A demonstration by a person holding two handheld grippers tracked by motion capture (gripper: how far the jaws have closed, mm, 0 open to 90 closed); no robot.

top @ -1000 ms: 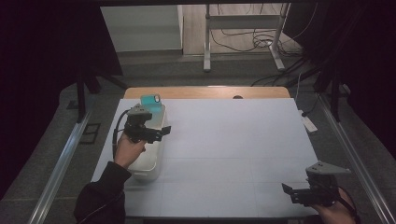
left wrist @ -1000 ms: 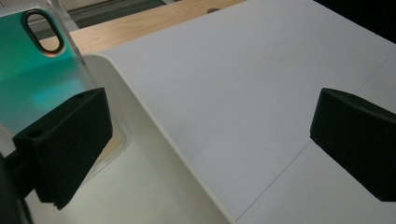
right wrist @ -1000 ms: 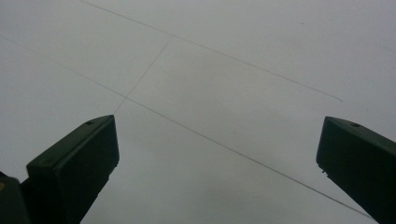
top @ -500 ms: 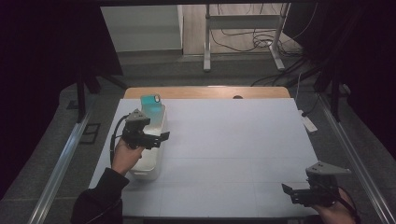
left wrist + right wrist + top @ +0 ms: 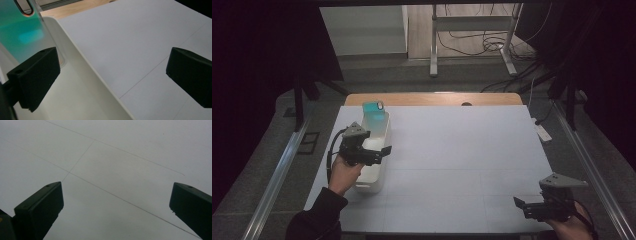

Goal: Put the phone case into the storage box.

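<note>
A wide white table [image 5: 462, 160] carries the work, its far wooden edge showing beyond the sheet. On its left side lies a long white tray [image 5: 374, 150], running from near to far, and at the tray's far end a teal translucent container [image 5: 374, 112] stands upright with a dark ring at its top.

My left tongs [image 5: 379, 151] have moved in the last second: they have drawn a little toward the near side and swung so the jaws now point right, across the tray's right rim, where before they sat farther up the tray and closer to the container. The jaws stand wide apart and hold nothing. In the left gripper view, one jaw hangs over the tray's inside [image 5: 75, 100], just near of the teal container [image 5: 22, 37], and the other hangs over bare table right of the rim. I judge that this puts me off the container rather than onto it; if the container is what I mean to lift, the tongs must turn back toward the far end.

My right tongs [image 5: 532, 207] rest at the near right corner, well apart from the tray, jaws spread over bare table [image 5: 112, 157], and they have not shifted.
</note>
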